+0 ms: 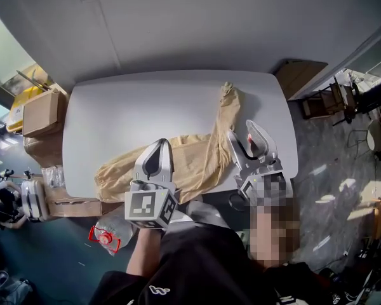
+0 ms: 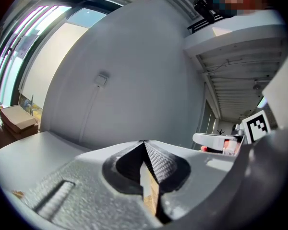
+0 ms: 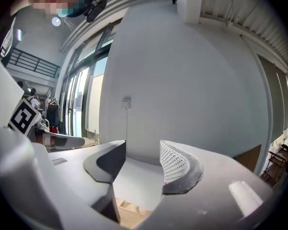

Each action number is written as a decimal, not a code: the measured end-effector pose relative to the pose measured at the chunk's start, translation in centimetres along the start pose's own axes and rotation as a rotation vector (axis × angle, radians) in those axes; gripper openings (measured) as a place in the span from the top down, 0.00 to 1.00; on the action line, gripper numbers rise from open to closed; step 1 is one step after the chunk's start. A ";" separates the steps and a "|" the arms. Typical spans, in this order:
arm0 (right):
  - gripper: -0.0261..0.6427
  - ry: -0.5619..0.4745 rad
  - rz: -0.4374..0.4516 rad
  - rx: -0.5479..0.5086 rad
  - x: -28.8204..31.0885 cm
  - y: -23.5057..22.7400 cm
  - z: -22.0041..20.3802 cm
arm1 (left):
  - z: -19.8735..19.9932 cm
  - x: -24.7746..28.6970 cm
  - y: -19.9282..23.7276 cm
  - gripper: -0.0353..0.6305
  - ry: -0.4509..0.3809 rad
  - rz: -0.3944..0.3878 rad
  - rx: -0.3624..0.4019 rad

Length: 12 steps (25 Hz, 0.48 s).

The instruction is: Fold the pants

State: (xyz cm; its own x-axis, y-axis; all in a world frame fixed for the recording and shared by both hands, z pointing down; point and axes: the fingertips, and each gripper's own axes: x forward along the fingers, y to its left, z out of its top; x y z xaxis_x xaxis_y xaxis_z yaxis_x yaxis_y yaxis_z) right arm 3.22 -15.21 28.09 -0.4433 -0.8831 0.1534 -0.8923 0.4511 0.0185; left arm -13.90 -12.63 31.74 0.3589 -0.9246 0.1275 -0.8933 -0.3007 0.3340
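Tan pants (image 1: 197,161) lie sprawled on the worktop (image 1: 146,100), one leg stretched away. Left tongs (image 1: 159,146) pinch the fabric, probably to carry a fold over. Right tongs (image 1: 244,135) stand spread above the cloth — gripping nothing.

The left tool (image 1: 159,146) and right tool (image 1: 243,132) have light grey moulded shells with tapered jaws. The pads (image 3: 176,163) carry a fine dotted texture. A cube (image 1: 151,210) with black-and-white square markers is fitted behind the left tool. The person wears a black top (image 1: 197,259) with a small white logo (image 1: 155,290).
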 end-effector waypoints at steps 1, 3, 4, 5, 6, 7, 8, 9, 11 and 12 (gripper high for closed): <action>0.62 0.006 0.006 -0.016 0.6 -0.2 -0.2 | -0.1 0.2 -0.1 0.94 0.002 -0.003 0.007; 0.61 0.024 -0.001 -0.111 1.9 -0.8 -0.7 | -0.4 0.6 -0.2 0.94 0.010 -0.002 0.013; 0.59 0.028 -0.004 -0.165 2.6 -0.9 -0.9 | -0.7 0.8 -0.2 0.94 0.016 0.001 0.013; 0.57 0.030 -0.004 -0.202 3.2 -1.1 -1.1 | -1.0 1.1 -0.2 0.94 0.023 0.004 0.012; 0.55 0.038 0.002 -0.219 3.7 -1.3 -1.4 | -1.2 1.3 -0.2 0.94 0.031 0.005 0.014; 0.55 0.053 0.010 -0.222 4.3 -1.5 -1.9 | -1.5 1.6 -0.3 0.94 0.039 0.005 0.016; 0.55 0.074 0.016 -0.220 5.0 -1.8 -2.6 | -1.7 1.9 -0.3 0.94 0.046 0.007 0.018; 0.55 0.099 0.018 -0.217 5.7 -2.3 -3.4 | -2.0 2.3 -0.3 0.94 0.053 0.011 0.018; 0.55 0.145 0.009 -0.204 7.0 -3.5 -5.3 | -2.6 3.4 -0.2 0.94 0.069 0.019 0.020; 0.56 0.162 0.002 -0.196 7.7 -4.2 -6.1 | -3.0 4.0 -0.1 0.94 0.076 0.015 0.029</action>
State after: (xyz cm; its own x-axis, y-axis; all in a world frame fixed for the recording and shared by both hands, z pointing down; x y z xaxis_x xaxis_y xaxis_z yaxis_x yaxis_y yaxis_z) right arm 4.10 -23.12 35.22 -0.4115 -0.8571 0.3098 -0.8507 0.4832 0.2068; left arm -11.52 -15.63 34.99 0.3638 -0.9090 0.2034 -0.9060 -0.2945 0.3040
